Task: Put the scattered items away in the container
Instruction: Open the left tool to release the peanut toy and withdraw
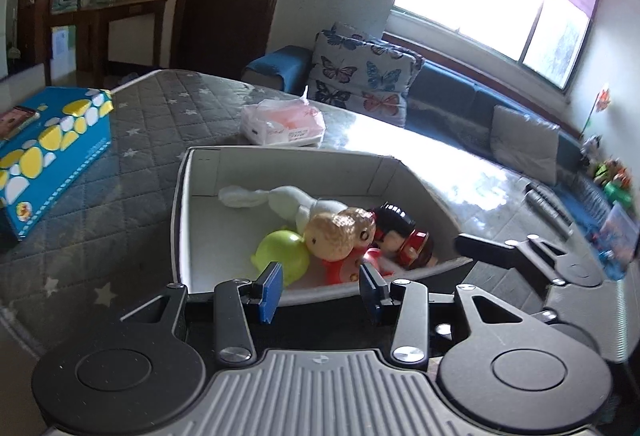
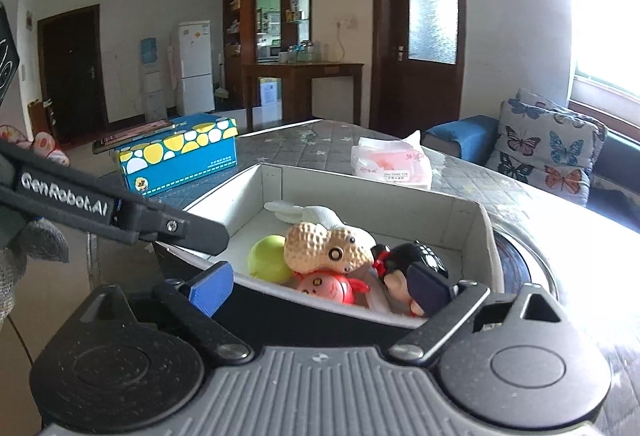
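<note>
The left gripper (image 1: 320, 286) has its jaws apart with nothing between them, the blue pads (image 1: 271, 286) poised at the near rim of the white container (image 1: 182, 220); the right gripper (image 2: 320, 286) also has its jaws spread wide and empty, one blue pad (image 2: 212, 290) outside the near wall and the darker pad on the other side over the toys within; neither gripper can be seen touching any toy. The container sits on a grey quilted table cover (image 1: 120, 172) printed with small stars, and all the toys in view lie inside it, bunched toward the near side: a peanut-shaped toy (image 2: 328, 246) with eyes on top, a yellow-green ball (image 2: 268, 260) just beside it, a red round toy (image 2: 328, 286) with a face below it, a black-haired doll (image 2: 416, 256) in red at the right, and a white plush (image 2: 316, 214) stretched toward the far wall. On the arm of the left gripper, seen from the right wrist view, the writing "GenRobot.AI" (image 2: 64, 192) reads clearly; a blue box (image 2: 180, 152) patterned with yellow and white ovals stands on the cover behind the container, with a line of print too small to read; a pink-and-white tissue pack (image 2: 392, 160) lies nearby, its label likewise unreadable.
</note>
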`<state>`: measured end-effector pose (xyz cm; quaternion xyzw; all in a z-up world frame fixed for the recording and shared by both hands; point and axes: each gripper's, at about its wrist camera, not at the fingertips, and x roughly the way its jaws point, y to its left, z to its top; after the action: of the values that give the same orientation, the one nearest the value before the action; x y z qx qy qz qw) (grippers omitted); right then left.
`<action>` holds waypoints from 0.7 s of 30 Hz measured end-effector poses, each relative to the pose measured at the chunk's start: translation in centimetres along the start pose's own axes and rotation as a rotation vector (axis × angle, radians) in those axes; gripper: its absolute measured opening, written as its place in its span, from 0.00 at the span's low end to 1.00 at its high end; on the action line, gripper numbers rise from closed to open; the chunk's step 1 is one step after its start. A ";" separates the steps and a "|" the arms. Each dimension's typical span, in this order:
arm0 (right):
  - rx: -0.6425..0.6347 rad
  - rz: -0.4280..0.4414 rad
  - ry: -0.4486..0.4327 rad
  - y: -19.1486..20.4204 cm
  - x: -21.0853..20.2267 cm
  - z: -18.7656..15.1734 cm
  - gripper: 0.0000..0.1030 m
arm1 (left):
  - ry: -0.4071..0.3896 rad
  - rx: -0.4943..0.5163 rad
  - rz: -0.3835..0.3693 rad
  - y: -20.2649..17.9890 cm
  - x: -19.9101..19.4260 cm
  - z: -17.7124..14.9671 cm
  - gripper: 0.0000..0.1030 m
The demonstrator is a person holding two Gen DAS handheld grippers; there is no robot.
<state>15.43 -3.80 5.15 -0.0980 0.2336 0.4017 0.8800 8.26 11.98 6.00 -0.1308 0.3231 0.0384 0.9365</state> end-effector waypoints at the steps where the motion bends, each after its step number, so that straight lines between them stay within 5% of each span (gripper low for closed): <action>1: 0.009 -0.003 -0.001 0.1 -0.3 -0.2 0.96 | 0.001 0.003 0.001 -0.1 -0.2 -0.3 0.43; 12: 0.029 -0.031 0.016 1.9 -2.4 -2.2 1.00 | 0.074 0.012 0.065 -0.3 -0.5 -3.4 0.43; 21: 0.027 -0.056 0.068 3.0 -2.1 -3.3 1.00 | 0.024 0.000 0.153 0.9 -0.7 -4.9 0.41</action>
<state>10.88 -4.38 3.32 -0.1062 0.2659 0.3700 0.8838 4.64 11.56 2.50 -0.1061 0.3434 0.1082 0.9269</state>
